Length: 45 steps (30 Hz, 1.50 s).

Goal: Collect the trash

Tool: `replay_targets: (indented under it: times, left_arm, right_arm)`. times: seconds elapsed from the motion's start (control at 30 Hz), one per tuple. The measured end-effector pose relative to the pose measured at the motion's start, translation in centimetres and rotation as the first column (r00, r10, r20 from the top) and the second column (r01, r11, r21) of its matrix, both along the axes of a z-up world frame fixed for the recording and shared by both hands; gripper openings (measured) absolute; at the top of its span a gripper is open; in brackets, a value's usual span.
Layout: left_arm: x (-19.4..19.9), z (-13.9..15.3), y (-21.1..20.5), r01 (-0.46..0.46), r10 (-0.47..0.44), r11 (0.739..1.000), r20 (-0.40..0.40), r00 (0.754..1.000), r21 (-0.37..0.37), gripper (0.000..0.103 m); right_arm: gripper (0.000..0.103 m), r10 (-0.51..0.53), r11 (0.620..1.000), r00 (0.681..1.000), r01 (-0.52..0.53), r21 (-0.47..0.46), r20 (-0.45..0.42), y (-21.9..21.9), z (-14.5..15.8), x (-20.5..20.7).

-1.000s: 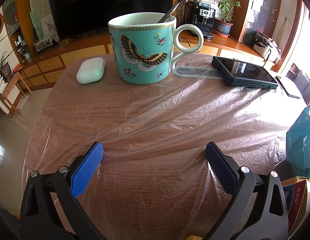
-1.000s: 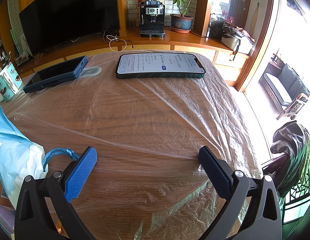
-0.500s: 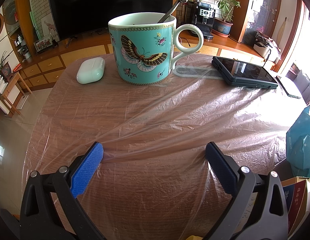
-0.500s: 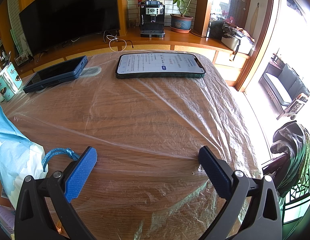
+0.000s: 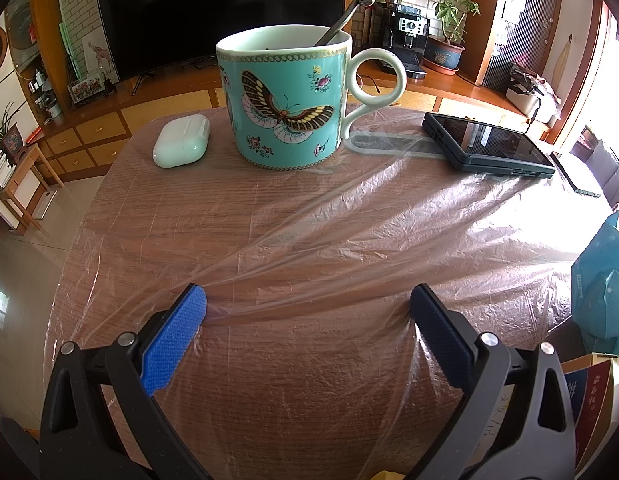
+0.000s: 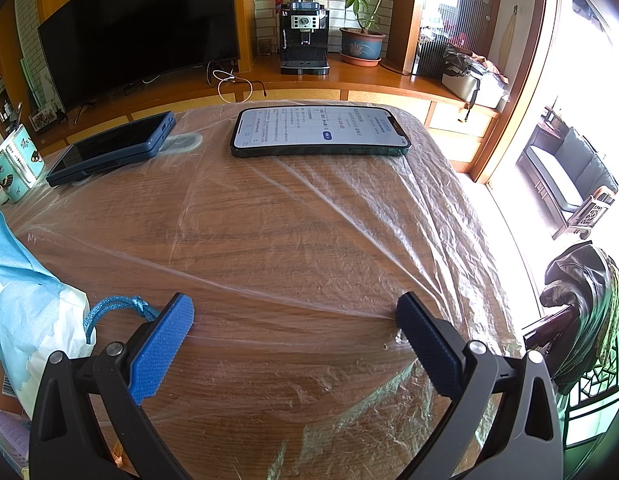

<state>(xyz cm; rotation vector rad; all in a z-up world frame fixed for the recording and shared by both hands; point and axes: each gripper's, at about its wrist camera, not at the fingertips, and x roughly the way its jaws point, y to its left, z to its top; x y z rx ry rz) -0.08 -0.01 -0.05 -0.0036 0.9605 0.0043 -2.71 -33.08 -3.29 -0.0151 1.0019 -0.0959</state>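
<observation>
A clear plastic sheet [image 5: 369,232] lies spread and wrinkled over the wooden table; it also shows in the right wrist view [image 6: 349,208]. My left gripper [image 5: 307,304] is open, low over the sheet near the front edge, its fingertips [image 5: 189,304] touching ridges of film. My right gripper [image 6: 293,312] is open in the same way over the right part of the sheet. Neither holds anything.
On the sheet stand a turquoise butterfly mug [image 5: 285,100] with a spoon, a white earbud case [image 5: 181,141], a dark phone in a case [image 5: 489,146] and a lit phone [image 6: 319,131]. A light blue bag [image 6: 17,292] sits between the grippers. A chair with clothes [image 6: 581,300] is at right.
</observation>
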Motion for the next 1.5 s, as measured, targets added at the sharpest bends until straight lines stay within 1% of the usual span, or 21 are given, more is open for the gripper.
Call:
replay_targets:
  times: [0.47, 0.53, 0.57, 0.63, 0.67, 0.7, 0.77, 0.83, 0.9, 0.93, 1.0, 1.03, 1.07, 1.1, 1.17, 1.23, 1.27, 1.33, 1.4, 1.43, 1.5]
  left_arm:
    - [0.0, 0.1, 0.0, -0.002, 0.002, 1.000, 0.000, 1.000, 0.001, 0.102]
    - [0.0, 0.2, 0.3, 0.004, -0.004, 1.000, -0.001, 1.000, 0.006, 0.102]
    - [-0.1, 0.3, 1.0, -0.024, 0.024, 0.999, -0.007, 1.000, 0.022, 0.101]
    - [-0.4, 1.1, 2.2, -0.075, 0.074, 0.996, 0.017, 0.997, 0.045, 0.101]
    - [-1.2, 2.3, 3.0, -0.076, 0.074, 0.997, 0.056, 0.996, 0.030, 0.101]
    - [-2.0, 3.3, 3.3, -0.064, 0.062, 0.998, 0.081, 0.995, 0.017, 0.101]
    - [-4.0, 6.1, 3.1, -0.003, 0.002, 1.000, 0.153, 0.988, 0.006, 0.101]
    - [-5.8, 8.4, 1.9, 0.071, -0.075, 0.997, 0.202, 0.977, 0.025, 0.101]
    - [-7.5, 10.8, -0.4, 0.179, -0.181, 0.983, 0.230, 0.956, 0.030, 0.101]
    - [-7.9, 11.4, -1.2, 0.208, -0.209, 0.978, 0.234, 0.950, 0.027, 0.101]
    - [-8.8, 12.9, -3.2, 0.292, -0.283, 0.956, 0.228, 0.932, -0.005, 0.101]
    - [-9.1, 13.1, -4.0, 0.314, -0.302, 0.949, 0.220, 0.928, -0.024, 0.101]
    - [-9.2, 13.6, -4.9, 0.340, -0.321, 0.939, 0.216, 0.922, -0.058, 0.101]
    - [-9.3, 13.9, -5.7, 0.358, -0.333, 0.930, 0.215, 0.918, -0.088, 0.101]
    - [-9.0, 14.2, -7.5, 0.387, -0.359, 0.913, 0.195, 0.913, -0.129, 0.101]
    - [-8.8, 14.1, -9.4, 0.409, -0.383, 0.904, 0.187, 0.905, -0.124, 0.101]
    - [-8.7, 14.0, -10.6, 0.424, -0.401, 0.898, 0.177, 0.899, -0.119, 0.101]
    - [-8.6, 13.5, -12.1, 0.434, -0.416, 0.893, 0.154, 0.896, -0.116, 0.101]
    - [-8.0, 12.5, -13.7, 0.455, -0.443, 0.881, 0.115, 0.889, -0.130, 0.101]
    - [-7.5, 11.9, -14.5, 0.453, -0.445, 0.881, 0.092, 0.891, -0.133, 0.101]
    - [-5.7, 10.2, -16.0, 0.444, -0.444, 0.886, 0.031, 0.896, -0.132, 0.101]
  right_arm:
    - [0.099, -0.007, 1.000, 1.000, 0.007, 0.002, 0.001, -0.5, 0.5, -0.1]
    - [0.099, -0.024, 1.000, 1.000, 0.024, -0.004, 0.007, -0.9, 0.7, -0.1]
    - [0.099, -0.037, 0.999, 0.999, 0.037, -0.016, 0.017, -1.0, 1.2, -0.5]
    - [0.099, -0.038, 0.999, 0.996, 0.041, -0.035, 0.082, -1.2, 2.9, -1.9]
    - [0.099, -0.030, 0.998, 0.994, 0.035, -0.046, 0.106, -1.5, 3.5, -2.4]
    - [0.099, -0.005, 0.998, 0.988, 0.015, -0.065, 0.155, -1.3, 5.0, -3.6]
    - [0.099, 0.056, 0.997, 0.977, -0.042, -0.071, 0.208, -0.7, 7.0, -5.6]
    - [0.099, 0.155, 0.988, 0.956, -0.144, -0.063, 0.250, 0.6, 9.0, -8.0]
    - [0.099, 0.245, 0.970, 0.931, -0.230, -0.084, 0.271, 2.2, 10.1, -10.3]
    - [0.099, 0.294, 0.956, 0.913, -0.277, -0.102, 0.284, 3.0, 10.5, -11.5]
    - [0.099, 0.388, 0.921, 0.872, -0.362, -0.142, 0.298, 4.5, 11.1, -14.1]
    - [0.099, 0.429, 0.903, 0.852, -0.400, -0.156, 0.301, 5.3, 11.4, -15.1]
    - [0.099, 0.463, 0.886, 0.835, -0.432, -0.166, 0.298, 6.0, 11.5, -16.4]
    - [0.099, 0.477, 0.879, 0.827, -0.449, -0.162, 0.298, 6.6, 11.6, -17.1]
    - [0.099, 0.505, 0.862, 0.810, -0.487, -0.138, 0.299, 7.3, 11.5, -18.6]
    - [0.099, 0.547, 0.836, 0.781, -0.529, -0.146, 0.302, 8.3, 11.4, -20.4]
    - [0.099, 0.571, 0.820, 0.763, -0.547, -0.170, 0.303, 8.8, 11.2, -21.1]
    - [0.099, 0.597, 0.802, 0.751, -0.563, -0.198, 0.282, 9.5, 10.7, -21.9]
    - [0.099, 0.626, 0.780, 0.735, -0.593, -0.198, 0.263, 10.0, 10.0, -22.4]
    - [0.099, 0.637, 0.771, 0.729, -0.604, -0.202, 0.251, 10.2, 9.7, -22.3]
    - [0.099, 0.661, 0.750, 0.714, -0.613, -0.250, 0.232, 11.1, 9.0, -22.5]
